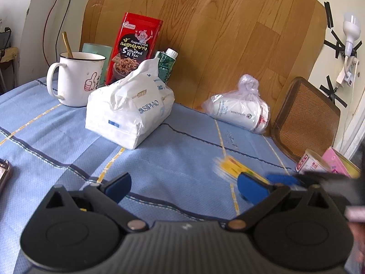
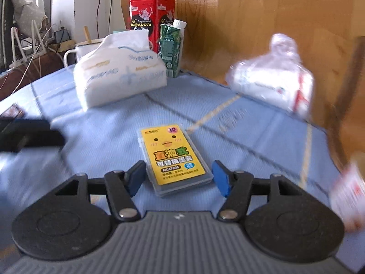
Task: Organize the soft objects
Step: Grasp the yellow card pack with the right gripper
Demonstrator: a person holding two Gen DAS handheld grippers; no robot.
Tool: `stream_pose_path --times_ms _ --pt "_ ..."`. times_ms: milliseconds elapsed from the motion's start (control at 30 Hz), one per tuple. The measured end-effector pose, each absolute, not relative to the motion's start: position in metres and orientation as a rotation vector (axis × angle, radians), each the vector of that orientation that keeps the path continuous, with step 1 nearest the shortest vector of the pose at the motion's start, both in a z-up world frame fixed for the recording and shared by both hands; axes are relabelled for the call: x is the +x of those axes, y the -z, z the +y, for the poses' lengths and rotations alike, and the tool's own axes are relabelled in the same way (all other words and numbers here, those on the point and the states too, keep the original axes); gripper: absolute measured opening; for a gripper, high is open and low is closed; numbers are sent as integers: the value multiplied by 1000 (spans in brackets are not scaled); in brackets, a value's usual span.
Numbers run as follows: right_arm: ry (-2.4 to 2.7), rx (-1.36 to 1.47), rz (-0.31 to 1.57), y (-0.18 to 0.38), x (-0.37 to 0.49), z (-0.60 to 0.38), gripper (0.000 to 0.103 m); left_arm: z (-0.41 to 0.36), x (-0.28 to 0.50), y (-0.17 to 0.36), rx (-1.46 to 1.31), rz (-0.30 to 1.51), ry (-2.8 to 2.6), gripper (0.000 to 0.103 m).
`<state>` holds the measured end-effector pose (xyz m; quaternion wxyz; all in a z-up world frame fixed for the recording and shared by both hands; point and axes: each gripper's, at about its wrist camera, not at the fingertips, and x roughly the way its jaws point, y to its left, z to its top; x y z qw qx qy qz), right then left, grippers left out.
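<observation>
A white tissue pack lies on the blue tablecloth, also in the right wrist view. A knotted clear bag of white cups lies to the right, blurred in the right wrist view. A yellow-labelled flat plastic case lies between the fingers of my right gripper, which is open and straddles it without contact. In the left wrist view the case is blurred. My left gripper is open and empty over bare cloth.
A white mug with a spoon, a red snack tin and a green carton stand at the back by a wooden board. A woven-seat chair, a small can and a pink box are at right. A phone lies at left.
</observation>
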<state>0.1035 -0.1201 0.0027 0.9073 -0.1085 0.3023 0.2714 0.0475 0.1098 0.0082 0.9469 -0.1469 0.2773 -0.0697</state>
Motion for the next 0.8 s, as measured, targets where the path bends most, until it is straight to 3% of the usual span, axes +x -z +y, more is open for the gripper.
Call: stream_pose_path --times_ms 300,800 --pt "-508 -218 551 6 13 -143 66 109 52 -5 -289 606 131 103" --pt "-486 -183 543 10 6 -146 67 105 55 -4 -260 627 137 103"
